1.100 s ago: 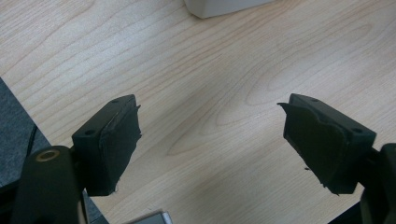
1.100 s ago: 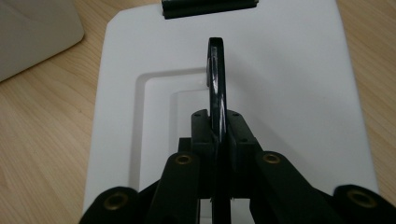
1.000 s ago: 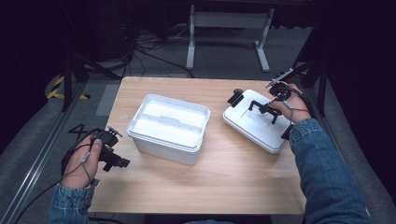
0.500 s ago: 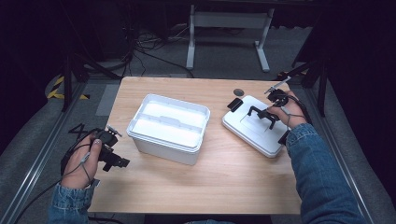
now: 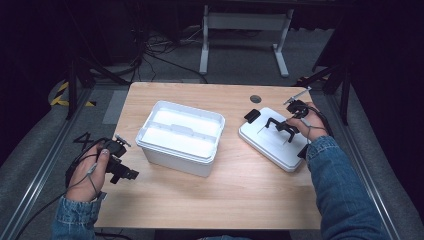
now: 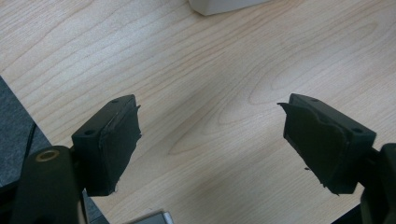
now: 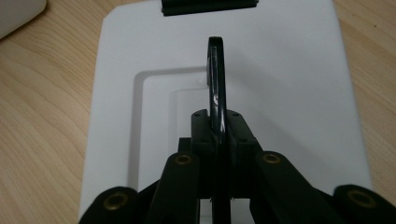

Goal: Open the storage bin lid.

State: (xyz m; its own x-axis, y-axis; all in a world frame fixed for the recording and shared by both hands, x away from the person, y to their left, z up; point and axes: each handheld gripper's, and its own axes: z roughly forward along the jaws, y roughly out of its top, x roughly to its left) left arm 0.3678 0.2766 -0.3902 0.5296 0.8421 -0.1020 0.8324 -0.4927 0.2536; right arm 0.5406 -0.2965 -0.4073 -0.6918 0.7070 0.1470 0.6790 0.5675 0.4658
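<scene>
Two grippers: right gripper pinching lid handle; left gripper spread, low over table.

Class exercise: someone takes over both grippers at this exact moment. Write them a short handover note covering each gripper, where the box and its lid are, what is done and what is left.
Right gripper: shut on the lid's black handle, over the table's right side.
Left gripper: open, holding nothing, at the table's left edge.
White box: mid-table, open at the top.
White lid: off the box, lying to the right of it on the table, its handle clamped.
Done: lid removed and brought down to the table.
Left, probably: release the handle and draw the right gripper away. The frames do not tell what follows.
</scene>
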